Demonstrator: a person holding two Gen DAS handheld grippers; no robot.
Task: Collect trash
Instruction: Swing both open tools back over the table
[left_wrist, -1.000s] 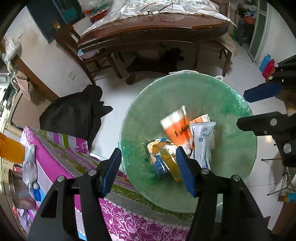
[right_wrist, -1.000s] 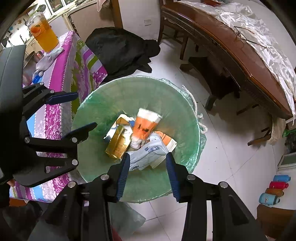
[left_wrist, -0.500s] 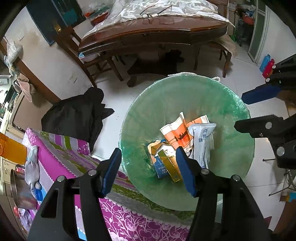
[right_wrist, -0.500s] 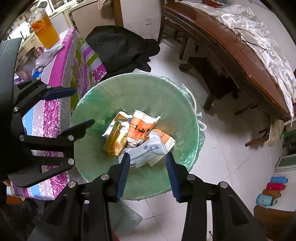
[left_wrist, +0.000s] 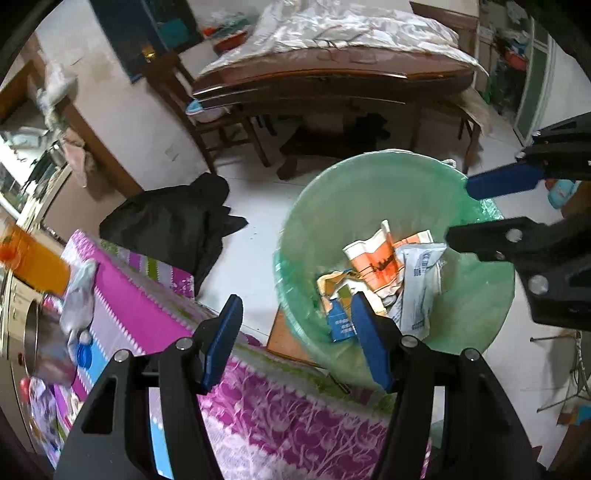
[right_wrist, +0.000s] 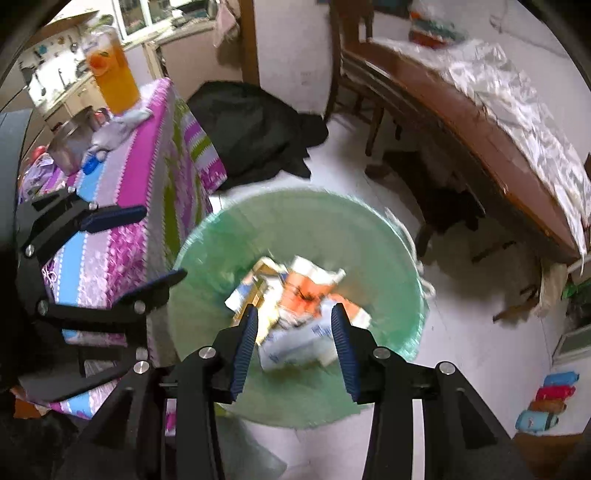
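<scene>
The white tiled floor (left_wrist: 258, 206) takes most of the left wrist view, with open room from the centre toward the upper middle and a narrower strip along the right edge. A long wooden bed (left_wrist: 332, 74) with a pale rumpled cover closes off the top of the frame, and a wooden chair (left_wrist: 207, 110) stands at its left end. At lower left the table (left_wrist: 147, 314) with a purple flowered cloth runs to the bottom edge; its near edge lies just beside the green-lined trash bin (left_wrist: 369, 192), leaving only a thin gap of floor. A black heap of cloth (left_wrist: 173, 225) lies on the floor left of centre, between table and wall. The bin fills the centre right, its round rim wide open. At its bottom sits the trash (left_wrist: 384, 273): a crumpled orange-and-white carton, a white wrapper with blue print, and a blue and yellow box, all piled touching. The left gripper (left_wrist: 295, 339) hangs over the table edge and bin rim, fingers spread apart with nothing between them. The right gripper (right_wrist: 293, 343), blurred in its own view, hangs above the bin, fingers parted and empty.
</scene>
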